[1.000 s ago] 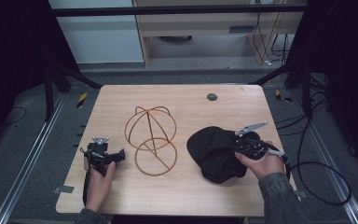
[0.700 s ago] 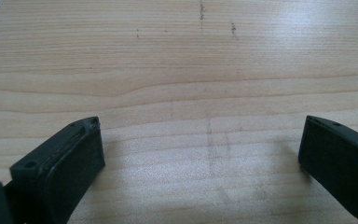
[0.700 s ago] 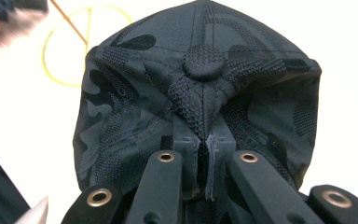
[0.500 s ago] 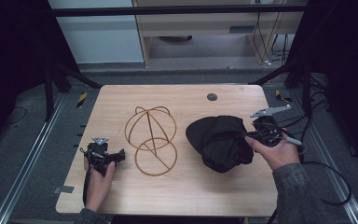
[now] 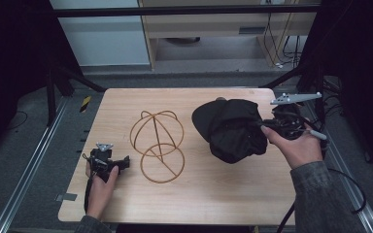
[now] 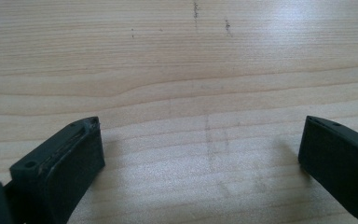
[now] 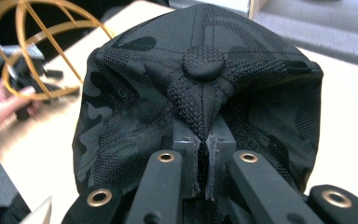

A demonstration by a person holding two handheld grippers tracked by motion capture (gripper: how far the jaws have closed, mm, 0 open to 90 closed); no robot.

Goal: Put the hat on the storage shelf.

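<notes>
A black cap [image 5: 233,127] hangs lifted off the wooden table [image 5: 126,104] at the right, pinched in my right gripper [image 5: 268,127]. In the right gripper view the jaws are pressed together on the crown fabric just below the cap's top button [image 7: 203,62], the gripper [image 7: 207,140] shut on the cap [image 7: 135,107]. A gold wire hat stand [image 5: 156,144] lies on its side at the table's middle, also visible as the wire stand [image 7: 37,28] beyond the cap. My left gripper [image 5: 122,161] rests on the table at the front left, open, with bare wood between its fingers [image 6: 70,158].
A person's hands hold both grippers. A small dark round mark [image 5: 219,99] sits near the table's far edge, partly behind the cap. Metal frame rails [image 5: 24,170] run along both sides of the table.
My right gripper has risen and drifted right and away, carrying the cap up off the table. The left gripper has stayed where it was.
</notes>
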